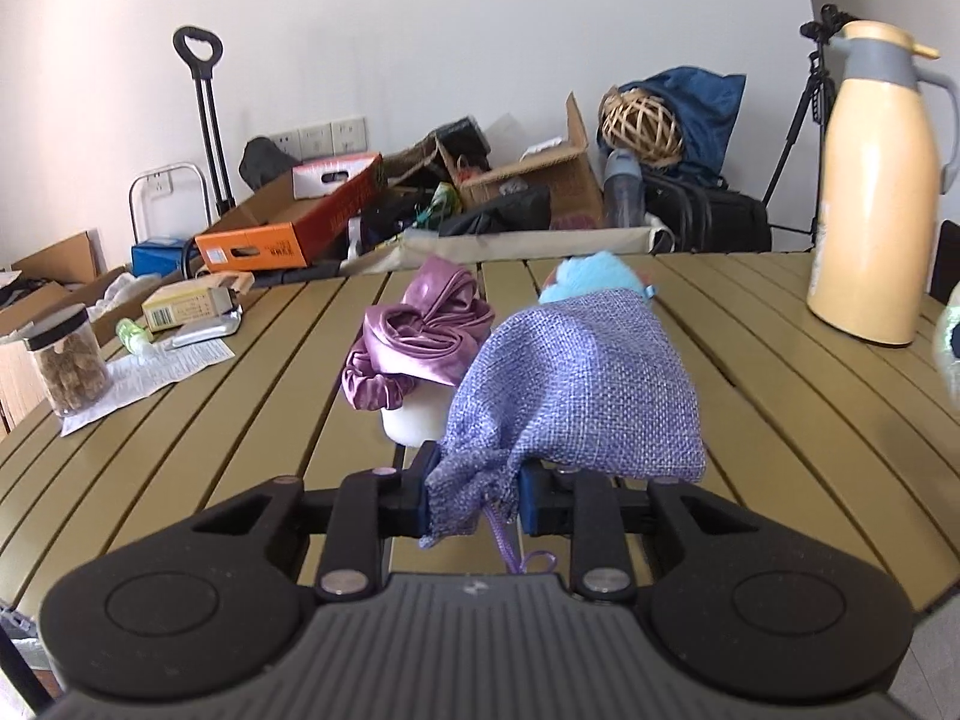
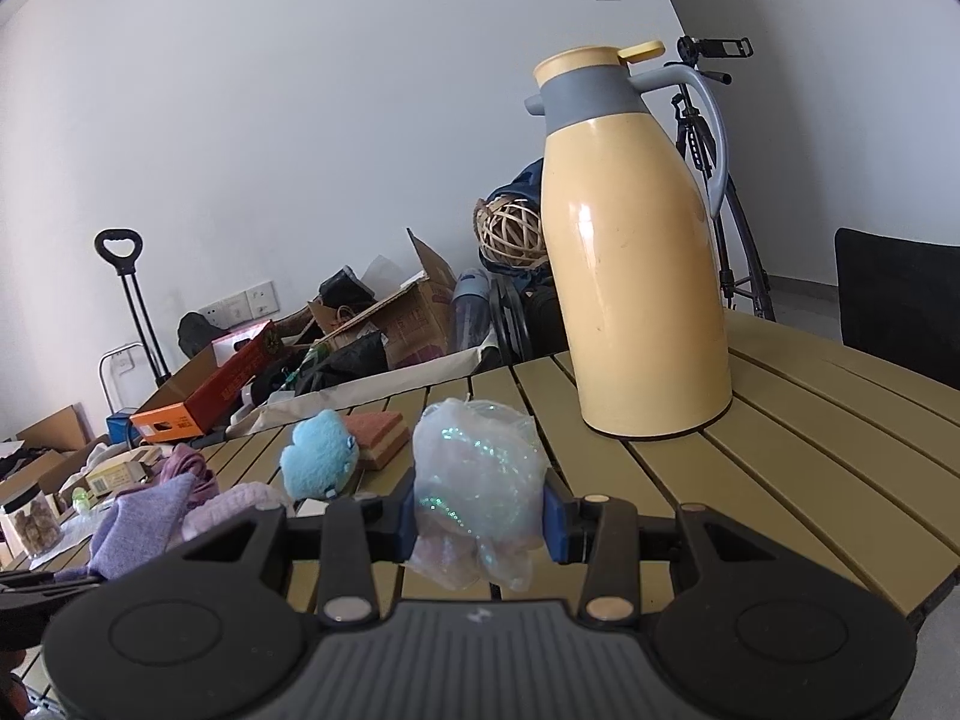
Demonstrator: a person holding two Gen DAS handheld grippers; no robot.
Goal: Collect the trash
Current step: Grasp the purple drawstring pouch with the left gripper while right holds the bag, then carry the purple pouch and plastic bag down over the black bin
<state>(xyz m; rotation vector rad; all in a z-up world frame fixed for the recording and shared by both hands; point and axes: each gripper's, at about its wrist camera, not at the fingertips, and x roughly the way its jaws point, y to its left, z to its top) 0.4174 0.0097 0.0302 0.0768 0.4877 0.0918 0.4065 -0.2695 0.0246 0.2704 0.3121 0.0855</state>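
Observation:
In the left wrist view my left gripper (image 1: 474,501) is shut on the gathered neck of a purple burlap drawstring pouch (image 1: 576,378), which hangs lifted above the slatted table (image 1: 780,420). Its cord (image 1: 510,546) dangles below the jaws. Behind the pouch lie a pink satin scrunchie (image 1: 420,336) on a white object (image 1: 414,423) and a blue plush toy (image 1: 594,279). In the right wrist view my right gripper (image 2: 480,519) is shut on a crumpled clear iridescent plastic bag (image 2: 480,480). The purple pouch (image 2: 144,525) shows at the lower left there.
A tall yellow thermos jug (image 2: 642,276) stands on the table at the right. A sponge (image 2: 381,435) lies beside the blue plush (image 2: 318,459). At the left edge sit a snack jar (image 1: 69,360), a small box (image 1: 189,303) and a paper sheet (image 1: 150,375). Boxes and bags crowd the floor behind.

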